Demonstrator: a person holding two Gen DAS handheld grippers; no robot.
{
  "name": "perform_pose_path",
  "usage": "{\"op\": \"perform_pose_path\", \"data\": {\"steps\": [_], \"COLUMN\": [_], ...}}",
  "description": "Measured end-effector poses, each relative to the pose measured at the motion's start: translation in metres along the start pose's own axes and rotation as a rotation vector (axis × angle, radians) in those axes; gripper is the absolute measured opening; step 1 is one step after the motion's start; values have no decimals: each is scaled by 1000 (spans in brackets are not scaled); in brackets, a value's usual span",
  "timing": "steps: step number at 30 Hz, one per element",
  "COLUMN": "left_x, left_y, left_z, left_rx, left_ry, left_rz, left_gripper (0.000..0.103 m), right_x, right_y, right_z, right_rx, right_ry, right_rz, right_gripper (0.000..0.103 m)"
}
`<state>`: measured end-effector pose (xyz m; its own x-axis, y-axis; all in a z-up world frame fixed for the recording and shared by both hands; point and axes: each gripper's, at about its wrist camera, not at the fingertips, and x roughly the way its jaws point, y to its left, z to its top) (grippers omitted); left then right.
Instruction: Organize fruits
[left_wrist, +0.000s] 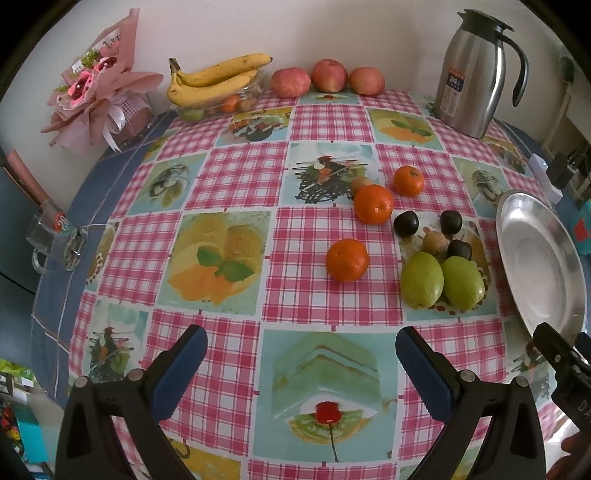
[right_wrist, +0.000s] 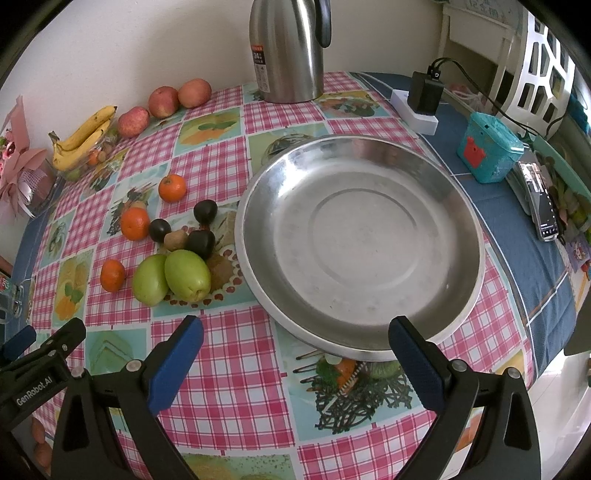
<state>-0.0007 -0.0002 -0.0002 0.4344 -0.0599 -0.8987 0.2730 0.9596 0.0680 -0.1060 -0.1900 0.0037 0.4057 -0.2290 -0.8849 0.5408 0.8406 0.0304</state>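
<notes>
Both grippers, left (left_wrist: 301, 354) and right (right_wrist: 295, 341), hang wide and empty, so I'd judge nothing is started: next, lift the nearest orange (left_wrist: 347, 260) into the steel dish (right_wrist: 364, 236).

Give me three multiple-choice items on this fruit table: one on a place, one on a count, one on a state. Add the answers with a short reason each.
1. Where do the three apples lie?
A. In the metal plate
B. In a row at the table's far edge by the wall
C. Between the left gripper's fingers

2. How many oranges lie loose in the middle of the tablecloth?
A. One
B. Three
C. Six

3. What state is the metal plate in?
A. Empty
B. Piled with bananas
C. Upside down

Answers:
1. B: the apples sit side by side against the wall, between the bananas and the steel jug.
2. B: three oranges show near the two green fruits.
3. A: the right wrist view shows its bare inside, facing up, with both the left gripper and the right gripper open and holding nothing.
</notes>
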Motion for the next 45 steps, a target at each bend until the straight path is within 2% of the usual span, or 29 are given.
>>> {"op": "perform_pose_path", "data": {"steps": [6,8,15,18,20,24,26,28,31,35,41,42,44,45], "left_x": [-10,-14,-29,-29,-23,-3,8,15,21,29,38,39,42,44], "left_y": [10,14,21,22,24,32,37,40,51,58,48,46,42,41], "left_z": [15,24,64,73,78,79,79,80,76,70,66,66,65,65], "left_rx": [-71,-90,-186,-218,-228,-248,-247,-242,-281,-319,-293,-290,-283,-280], "left_ry": [-29,-38,-99,-130,-137,-111,-70,-43,-17,22,65,72,89,97], "left_rz": [-22,-37,-123,-109,-91,-51,-23,-4,15,-9,-56,-69,-84,-87], "left_gripper": [103,103,103,103,103,103,103,103,103,103,100,100,97,96], "right_x": [-9,-14,-43,-42,-32,-11,-1,6,10,12,15,17,23,27], "right_y": [9,16,49,57,62,65,66,71,80,82,88,89,89,89], "right_z": [5,9,45,59,66,71,71,71,70,66,62,60,58,58], "right_rx": [-40,-46,-43,-13,13,45,47,16,-47,-56,-111,-114,-113,-115], "right_ry": [-14,-17,-100,-101,-70,-50,-32,-21,-22,-27,-41,-36,-14,1], "right_rz": [45,83,152,175,231,194,212,230,201,188,149,151,162,164], "right_gripper": [100,100,100,100,100,100,100,100,100,100,99,98,85,82]}}
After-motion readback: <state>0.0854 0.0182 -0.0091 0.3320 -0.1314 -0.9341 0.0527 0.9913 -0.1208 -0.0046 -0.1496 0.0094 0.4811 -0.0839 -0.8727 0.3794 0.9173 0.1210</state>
